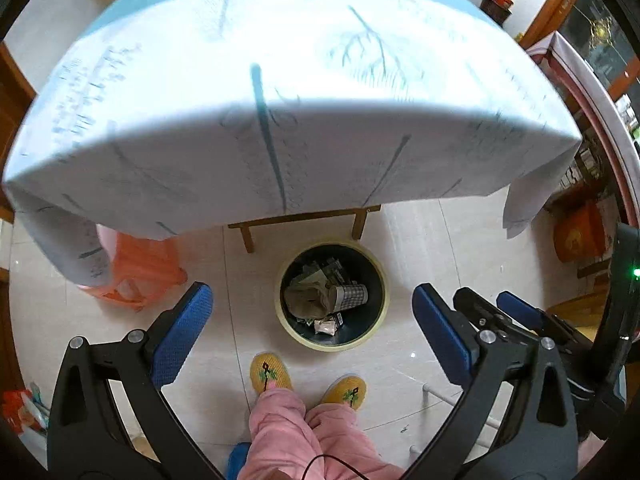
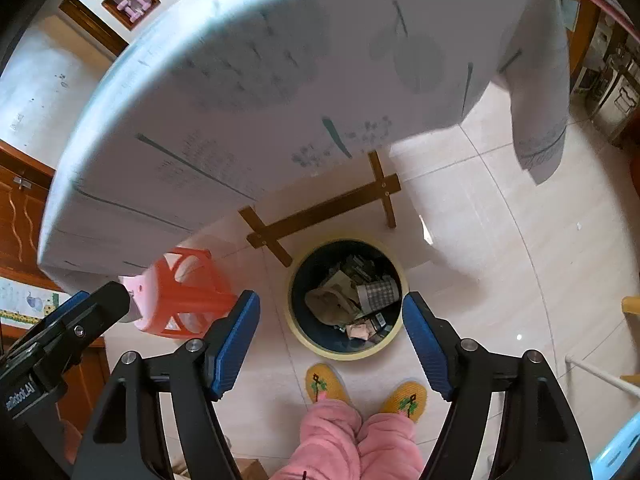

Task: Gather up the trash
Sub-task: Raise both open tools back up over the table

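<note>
Pointing steeply down at the floor, both grippers hang above a round trash bin [image 1: 332, 295] with a pale yellow rim and a dark inside. The left gripper [image 1: 312, 322] has its blue-padded jaws spread wide with nothing between them, and the bin shows in the gap. The right gripper [image 2: 331, 320] also stands wide apart and empty, framing the same bin [image 2: 347, 299] from slightly to one side; in the left wrist view it appears just right of the bin [image 1: 500, 320].

Inside the bin lies the collected trash [image 1: 326, 300]: crumpled brownish paper, a checked paper cup on its side, and small wrappers toward the near wall. From the right wrist view the same heap [image 2: 352, 304] fills most of the bin's bottom.

Just nearer than the bin stand the person's feet in yellow knitted slippers [image 1: 270, 372], with pink fleecy trouser legs [image 1: 304, 436] above them. Beyond the bin, a table under a pale blue and white cloth [image 1: 280, 92] overhangs, its wooden legs [image 1: 304, 224] just behind the bin's far rim. An orange plastic stool [image 1: 140, 272] sits left of the bin, partly beneath the cloth's hanging corner. Pale floor tiles [image 1: 440, 240] surround the bin.
</note>
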Available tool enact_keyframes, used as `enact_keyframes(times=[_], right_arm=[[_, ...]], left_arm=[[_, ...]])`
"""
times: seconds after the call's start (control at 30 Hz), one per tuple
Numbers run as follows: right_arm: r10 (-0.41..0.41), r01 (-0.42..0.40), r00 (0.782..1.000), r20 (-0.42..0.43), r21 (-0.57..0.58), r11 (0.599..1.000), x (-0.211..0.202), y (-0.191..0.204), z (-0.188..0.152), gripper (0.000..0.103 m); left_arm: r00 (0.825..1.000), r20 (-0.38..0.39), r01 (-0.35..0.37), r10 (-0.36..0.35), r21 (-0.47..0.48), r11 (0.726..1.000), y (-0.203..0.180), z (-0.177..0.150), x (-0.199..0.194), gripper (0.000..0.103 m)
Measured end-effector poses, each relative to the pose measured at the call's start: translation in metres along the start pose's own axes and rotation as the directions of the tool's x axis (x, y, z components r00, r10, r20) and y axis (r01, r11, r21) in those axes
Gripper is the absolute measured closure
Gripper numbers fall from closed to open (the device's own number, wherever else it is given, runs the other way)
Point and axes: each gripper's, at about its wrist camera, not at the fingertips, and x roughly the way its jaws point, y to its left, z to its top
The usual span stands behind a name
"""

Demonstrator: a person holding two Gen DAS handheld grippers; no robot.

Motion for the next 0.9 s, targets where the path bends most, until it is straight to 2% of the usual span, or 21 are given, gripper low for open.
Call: enact_keyframes(times=[0.33, 0.67, 0.9], right_arm=[[0.021, -0.016, 0.998, 0.062, -0.077, 0.997, -0.104, 0.032, 0.013, 0.025], [0.027, -0.006, 0.988, 0.154, -0.132, 0.991, -0.212, 0.064, 0.032, 0.021], [0.041, 0.007, 0.967, 0.250, -0.187, 0.982, -0.276, 0.085, 0.052, 0.017]], left_arm=[[0.999, 0.022, -0.042, 0.042, -0.014, 0.999, -0.005, 0.010, -0.086, 0.004], [0.986, 0.143, -0.076, 0.080, -0.036, 0.996, -0.011, 0.036, -0.182, 0.004], [0.969, 0.229, -0.087, 0.096, -0.049, 0.995, -0.016, 0.053, -0.233, 0.004]])
